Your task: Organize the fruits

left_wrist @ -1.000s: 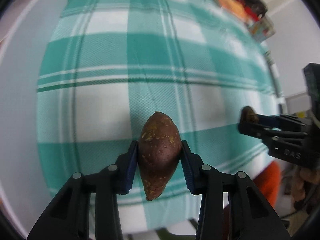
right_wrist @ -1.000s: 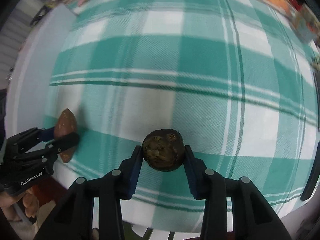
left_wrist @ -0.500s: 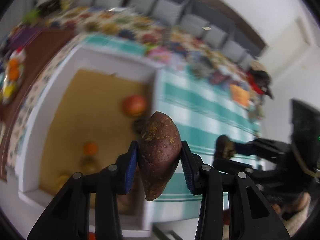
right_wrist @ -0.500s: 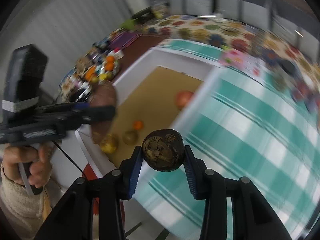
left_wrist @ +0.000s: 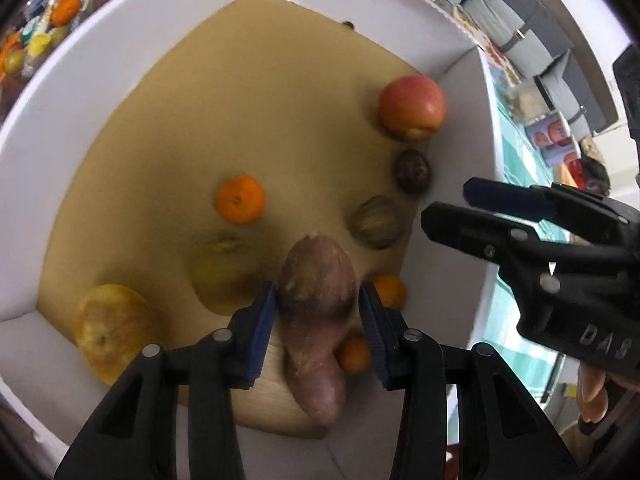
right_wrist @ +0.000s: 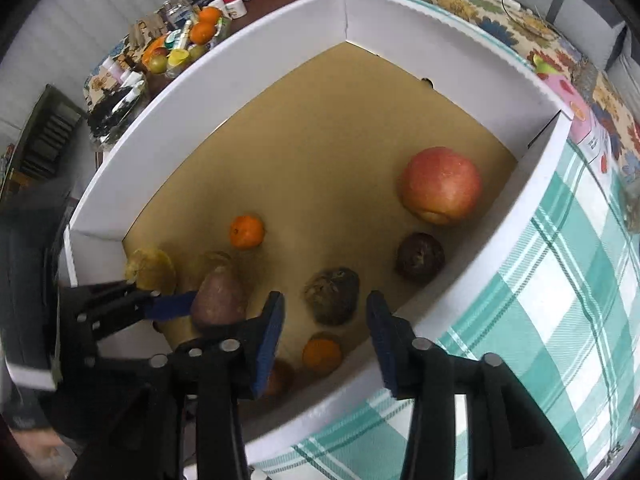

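While both hand-held grippers hang over the white cardboard box [right_wrist: 408, 12] with its tan floor, fruit lies scattered inside it. Left hand-held gripper [left_wrist: 318, 314]: jaws opening; the long reddish-brown sweet potato [left_wrist: 316, 312] sits between the blue pads, a narrow gap showing on its right side, contact on the left not clear. Right hand-held gripper [right_wrist: 324, 334]: jaws opening and spread apart, with nothing pinched; the wrinkled brown-green round fruit [right_wrist: 332, 294] lies on the box floor below the gap.

Other contents: a large red apple [right_wrist: 440, 184] at the far right, next to the right wall, a dark purple round fruit [right_wrist: 419, 255] just nearer than it, a small orange mandarin [right_wrist: 247, 232] mid-floor, another mandarin [right_wrist: 322, 354] near the front wall, a yellow-green pear-like fruit [left_wrist: 224, 272] and a yellow citrus [left_wrist: 114, 328] at near left.

The box stands on a desk covered with a green-and-white checked cloth [right_wrist: 560, 300], visible to the right.
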Tool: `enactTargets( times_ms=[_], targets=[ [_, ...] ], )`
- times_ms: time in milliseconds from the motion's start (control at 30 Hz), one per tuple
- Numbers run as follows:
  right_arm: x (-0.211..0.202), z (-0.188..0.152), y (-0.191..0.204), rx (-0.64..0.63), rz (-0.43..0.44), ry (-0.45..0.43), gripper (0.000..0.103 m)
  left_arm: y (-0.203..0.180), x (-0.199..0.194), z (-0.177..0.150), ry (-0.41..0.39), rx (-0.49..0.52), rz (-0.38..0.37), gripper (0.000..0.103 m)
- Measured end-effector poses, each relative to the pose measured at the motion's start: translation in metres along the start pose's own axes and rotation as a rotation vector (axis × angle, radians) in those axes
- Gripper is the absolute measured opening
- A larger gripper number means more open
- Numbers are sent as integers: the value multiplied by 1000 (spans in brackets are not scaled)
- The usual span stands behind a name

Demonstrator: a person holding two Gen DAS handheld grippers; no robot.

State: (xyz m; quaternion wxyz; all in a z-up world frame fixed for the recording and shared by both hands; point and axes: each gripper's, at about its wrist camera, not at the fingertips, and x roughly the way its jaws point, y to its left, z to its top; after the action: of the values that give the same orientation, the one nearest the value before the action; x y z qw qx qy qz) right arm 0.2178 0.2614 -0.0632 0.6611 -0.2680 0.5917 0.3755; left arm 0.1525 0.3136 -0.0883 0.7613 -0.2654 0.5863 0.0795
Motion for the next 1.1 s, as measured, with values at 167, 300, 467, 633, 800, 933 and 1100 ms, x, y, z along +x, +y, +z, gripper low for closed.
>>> enactTargets(
  times_ms=[167,300,467,633,800,933,1100],
  targets=[
    [-11,4,-13,70,31,-61,73,-7,-27,-5,-125,50,53,74],
    [-39,-6,-18,99,18,-126,85,-20,-63,-22,-287,108,104,80],
    [-82,-31,-10,74,-72,-198,87,-37,-95,-52,-450,157,293,87],
    [-110,-63,12,36,-87,-274,87,-37,-110,-70,-484,137,246,89],
    [-126,-88,33,38,-99,-350,87,-15,-110,-74,-368,51,83,88],
    [-127,-94,47,18,-134,-381,87,-23,-119,-85,-428,115,320,89],
    [-132,-97,59,25,-135,-412,87,-22,-130,-88,-500,92,566,89]
  ],
)
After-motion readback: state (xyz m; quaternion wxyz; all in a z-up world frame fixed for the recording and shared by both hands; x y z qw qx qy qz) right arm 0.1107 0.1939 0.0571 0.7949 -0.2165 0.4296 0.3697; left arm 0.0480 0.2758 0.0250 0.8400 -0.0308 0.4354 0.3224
